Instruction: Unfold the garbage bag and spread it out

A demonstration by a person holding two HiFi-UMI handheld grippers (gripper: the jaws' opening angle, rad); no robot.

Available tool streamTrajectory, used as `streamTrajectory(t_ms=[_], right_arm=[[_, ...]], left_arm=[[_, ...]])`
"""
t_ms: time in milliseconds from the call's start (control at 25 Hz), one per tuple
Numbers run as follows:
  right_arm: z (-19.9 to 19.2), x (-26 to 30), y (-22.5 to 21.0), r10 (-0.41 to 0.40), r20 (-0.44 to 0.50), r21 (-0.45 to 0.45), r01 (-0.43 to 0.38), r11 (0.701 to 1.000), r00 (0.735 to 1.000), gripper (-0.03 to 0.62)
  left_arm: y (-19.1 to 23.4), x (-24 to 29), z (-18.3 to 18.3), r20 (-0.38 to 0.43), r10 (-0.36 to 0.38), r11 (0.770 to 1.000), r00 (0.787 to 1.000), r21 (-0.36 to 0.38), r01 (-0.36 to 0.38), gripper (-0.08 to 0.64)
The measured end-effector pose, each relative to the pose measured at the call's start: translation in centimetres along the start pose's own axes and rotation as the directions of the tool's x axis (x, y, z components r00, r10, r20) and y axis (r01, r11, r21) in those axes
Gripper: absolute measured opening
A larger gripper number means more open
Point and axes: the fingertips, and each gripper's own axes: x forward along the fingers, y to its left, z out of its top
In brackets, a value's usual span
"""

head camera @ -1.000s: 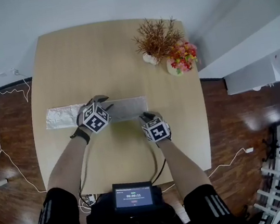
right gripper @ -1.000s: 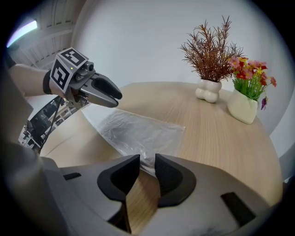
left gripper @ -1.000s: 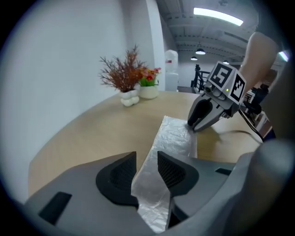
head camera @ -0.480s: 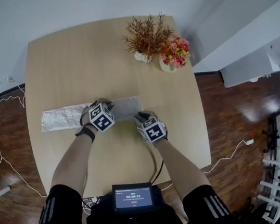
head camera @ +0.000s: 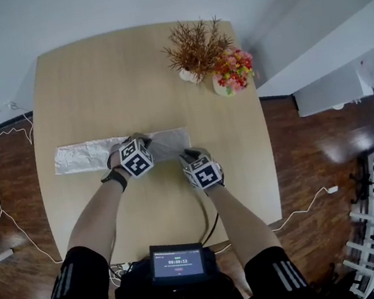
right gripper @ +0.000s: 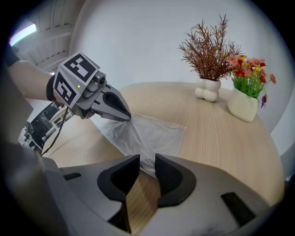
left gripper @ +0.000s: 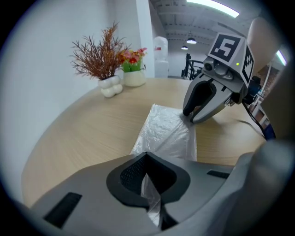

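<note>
The garbage bag (head camera: 89, 156) is a long, flat, whitish strip of thin plastic lying left to right across the middle of the wooden table (head camera: 92, 83). My left gripper (head camera: 141, 140) is over the strip's right half and is shut on the film. In the left gripper view a fold of plastic (left gripper: 152, 196) is pinched between the jaws. In the right gripper view the bag (right gripper: 150, 133) rises to a peak at the left gripper (right gripper: 124, 116). My right gripper (head camera: 187, 156) sits at the bag's near right corner. Its jaws (right gripper: 146, 167) stand apart, with bare wood showing between them.
A white vase of dried brown twigs (head camera: 192, 49) and a white pot of red and yellow flowers (head camera: 233, 73) stand at the table's far right. A black cable (head camera: 203, 213) runs over the near table edge. A small screen (head camera: 178, 261) hangs at the person's chest.
The left gripper's jaws, apart a second ago, have shut on the bag film, which now lifts slightly at the pinch. The right gripper has stayed by the bag's near right corner.
</note>
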Motion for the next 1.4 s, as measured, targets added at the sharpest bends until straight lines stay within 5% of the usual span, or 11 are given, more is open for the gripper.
streamTrajectory(t_ms=[360,600,760,840,1040,1400], right_arm=[[0.0,-0.5,-1.1,-0.014,0.034,-0.032,0.016,0.999,0.999,0.128],[4.4,-2.7,-2.5,-0.034,0.170,-0.094,0.051,0.994,0.985,0.143],[7.4,-3.8,-0.6,0.047,0.188,-0.234,-0.002,0.972,0.981,0.171],[8.1,-3.8,0.8,0.095,0.168,-0.348,-0.031,0.937,0.981,0.192],[8.0,-2.5,3.7,0.152,0.056,-0.599,-0.089,0.796,0.987,0.192],[7.1,0.0,5.3,0.140,-0.101,-0.748,-0.169,0.642,0.985,0.190]], left_arm=[[-0.1,-1.9,1.3,0.111,0.091,0.995,0.990,0.015,-0.094,0.000],[-1.5,-3.4,1.8,0.181,0.194,0.951,0.964,0.208,-0.231,0.000],[-2.7,-4.4,2.0,0.211,0.217,0.931,0.953,0.248,-0.267,0.000],[-3.4,-5.0,2.1,0.223,0.222,0.921,0.949,0.271,-0.279,0.000],[-4.8,-5.4,2.0,0.232,0.224,0.904,0.947,0.314,-0.291,0.000],[-6.8,-5.3,1.4,0.228,0.210,0.909,0.951,0.314,-0.276,0.000]])
